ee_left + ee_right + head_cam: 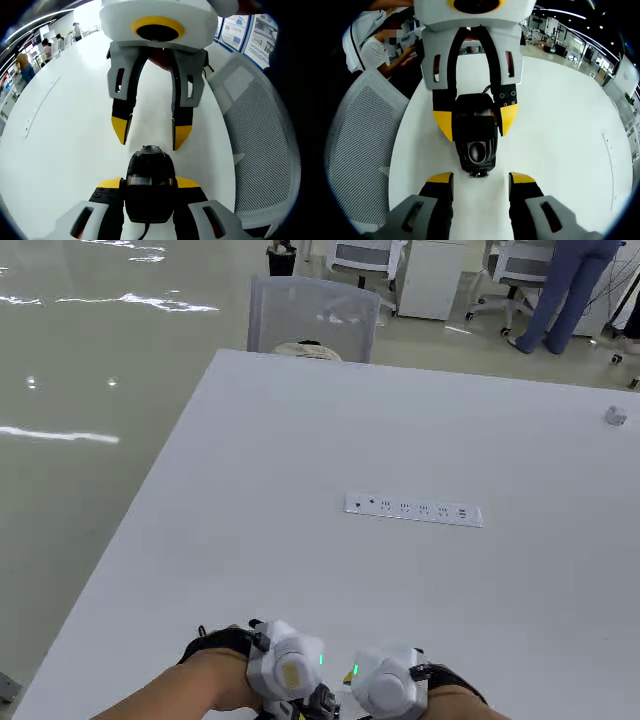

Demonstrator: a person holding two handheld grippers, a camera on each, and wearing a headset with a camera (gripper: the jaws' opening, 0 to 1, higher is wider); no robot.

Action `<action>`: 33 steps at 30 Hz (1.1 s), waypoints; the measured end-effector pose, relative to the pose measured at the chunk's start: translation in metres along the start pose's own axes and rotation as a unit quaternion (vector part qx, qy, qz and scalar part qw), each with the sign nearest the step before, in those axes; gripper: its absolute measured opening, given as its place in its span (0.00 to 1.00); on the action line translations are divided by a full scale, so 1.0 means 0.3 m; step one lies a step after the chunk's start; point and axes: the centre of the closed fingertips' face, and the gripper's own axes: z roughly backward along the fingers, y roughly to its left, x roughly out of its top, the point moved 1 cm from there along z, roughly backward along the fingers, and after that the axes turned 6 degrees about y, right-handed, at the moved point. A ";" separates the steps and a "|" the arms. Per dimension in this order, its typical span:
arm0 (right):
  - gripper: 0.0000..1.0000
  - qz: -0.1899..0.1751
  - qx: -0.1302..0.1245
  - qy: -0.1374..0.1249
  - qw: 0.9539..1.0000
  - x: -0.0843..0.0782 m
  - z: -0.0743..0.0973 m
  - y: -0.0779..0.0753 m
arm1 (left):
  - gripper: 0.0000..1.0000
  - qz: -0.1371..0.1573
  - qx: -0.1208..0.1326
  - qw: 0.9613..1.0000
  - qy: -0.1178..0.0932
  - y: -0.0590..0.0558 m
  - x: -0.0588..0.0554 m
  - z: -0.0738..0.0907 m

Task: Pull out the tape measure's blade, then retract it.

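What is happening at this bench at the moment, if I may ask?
A person holds a hand-held gripper in each hand over the white table. The left hand-held gripper is shut on a black tape measure; the right hand-held gripper faces it with jaws open, close to the case's front. No blade is drawn out yet.

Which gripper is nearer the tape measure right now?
Left. The left gripper is shut on the black tape measure, gripping its sides. The right gripper faces it head-on, jaws open, with its tips just short of the case's front end.
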 end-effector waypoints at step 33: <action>0.15 0.001 0.023 0.013 1.000 -0.030 -0.055 0.003 | 0.35 0.004 -0.004 1.000 -0.004 0.001 0.004 -0.002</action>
